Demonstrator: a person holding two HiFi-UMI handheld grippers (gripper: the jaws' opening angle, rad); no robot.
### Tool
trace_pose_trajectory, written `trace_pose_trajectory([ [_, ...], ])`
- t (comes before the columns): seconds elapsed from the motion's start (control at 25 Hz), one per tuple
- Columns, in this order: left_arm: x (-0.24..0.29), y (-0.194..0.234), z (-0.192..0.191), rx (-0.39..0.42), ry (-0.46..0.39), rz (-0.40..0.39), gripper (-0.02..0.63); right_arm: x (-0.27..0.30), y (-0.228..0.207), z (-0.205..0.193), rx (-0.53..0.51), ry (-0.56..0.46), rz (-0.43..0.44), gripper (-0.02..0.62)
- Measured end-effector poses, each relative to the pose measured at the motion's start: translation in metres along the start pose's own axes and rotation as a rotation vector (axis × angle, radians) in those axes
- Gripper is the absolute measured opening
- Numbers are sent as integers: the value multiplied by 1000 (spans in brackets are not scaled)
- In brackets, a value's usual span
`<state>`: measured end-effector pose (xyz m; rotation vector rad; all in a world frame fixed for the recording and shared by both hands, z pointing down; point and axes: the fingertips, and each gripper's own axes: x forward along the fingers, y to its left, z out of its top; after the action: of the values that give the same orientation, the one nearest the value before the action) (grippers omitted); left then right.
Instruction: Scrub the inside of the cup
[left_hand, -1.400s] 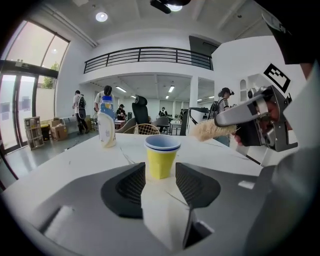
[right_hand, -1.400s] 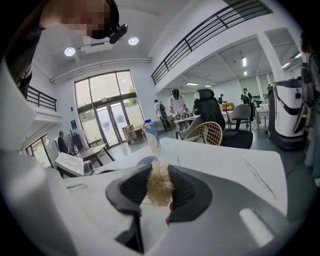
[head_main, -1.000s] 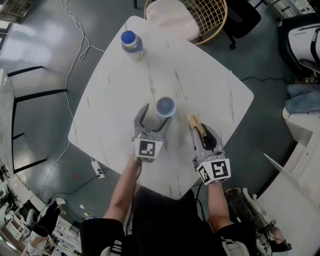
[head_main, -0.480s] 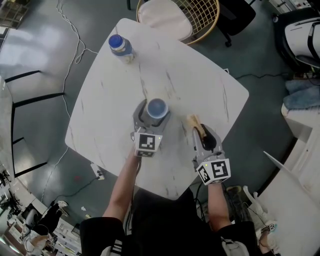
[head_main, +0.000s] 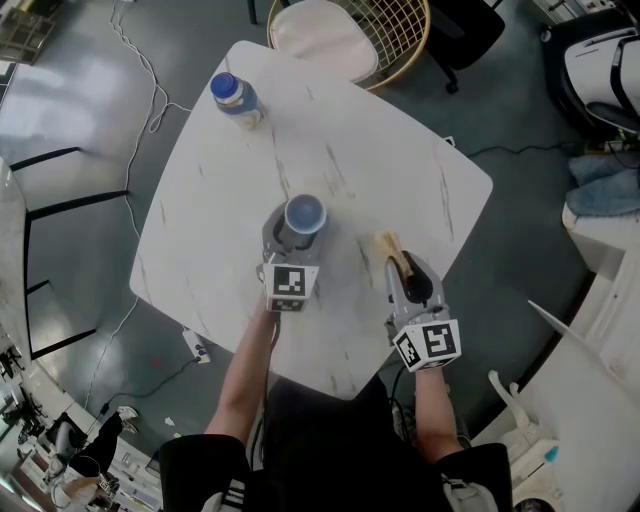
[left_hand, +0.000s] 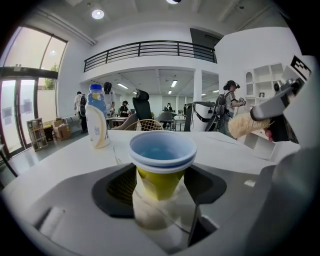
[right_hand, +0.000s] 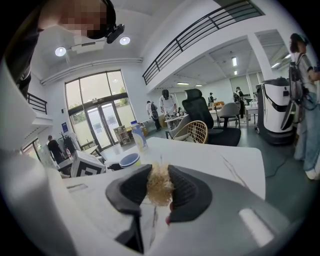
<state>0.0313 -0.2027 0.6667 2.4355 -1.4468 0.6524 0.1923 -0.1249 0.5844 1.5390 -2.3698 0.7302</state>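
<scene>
A blue-rimmed cup (head_main: 305, 214) with a yellow body stands upright near the middle of the white marble table (head_main: 400, 170). My left gripper (head_main: 290, 236) reaches around it from the near side. Its jaws have just been closing, and in the left gripper view both pads touch the sides of the cup (left_hand: 161, 167). My right gripper (head_main: 402, 270) hovers to the right of the cup, apart from it, and is shut on a tan bristly brush (head_main: 389, 246). In the right gripper view the brush (right_hand: 159, 182) sits pinched between the pads, with the cup (right_hand: 129, 160) off to the left.
A blue-capped bottle (head_main: 233, 97) stands at the table's far left corner. A wicker chair with a pale cushion (head_main: 350, 35) sits behind the table. A cable runs over the floor at left. People and a black office chair (right_hand: 205, 117) are in the background.
My left gripper has moved forward around the cup, and its jaws have drawn in against the cup's sides. The right gripper with the brush has barely shifted.
</scene>
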Motion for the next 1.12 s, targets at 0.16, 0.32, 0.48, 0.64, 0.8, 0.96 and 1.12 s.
trace_pose_trajectory([
  [0.16, -1, -2, -1, -7, -4, -8, 304, -4, 2, 1, 0, -5, -1, 106],
  [0.32, -8, -4, 1, 8, 9, -12, 302, -9, 4, 4, -5, -20, -1, 106],
  [0.48, -19, -9, 4, 2, -5, -23, 301, -17, 10, 8, -12, -32, 0, 106],
  [0.64, -34, -14, 13, 14, -24, -27, 298, -28, 20, 16, -20, -58, 5, 106],
  [0.8, -53, -20, 28, 41, -50, -40, 296, -41, 32, 28, -36, -87, 12, 106],
  [0.96, -78, -28, 39, 80, -65, -56, 296, -57, 48, 33, -33, -100, 20, 106],
  [1.12, -101, -34, 50, 129, -88, -73, 295, -68, 66, 43, -47, -130, 33, 106],
])
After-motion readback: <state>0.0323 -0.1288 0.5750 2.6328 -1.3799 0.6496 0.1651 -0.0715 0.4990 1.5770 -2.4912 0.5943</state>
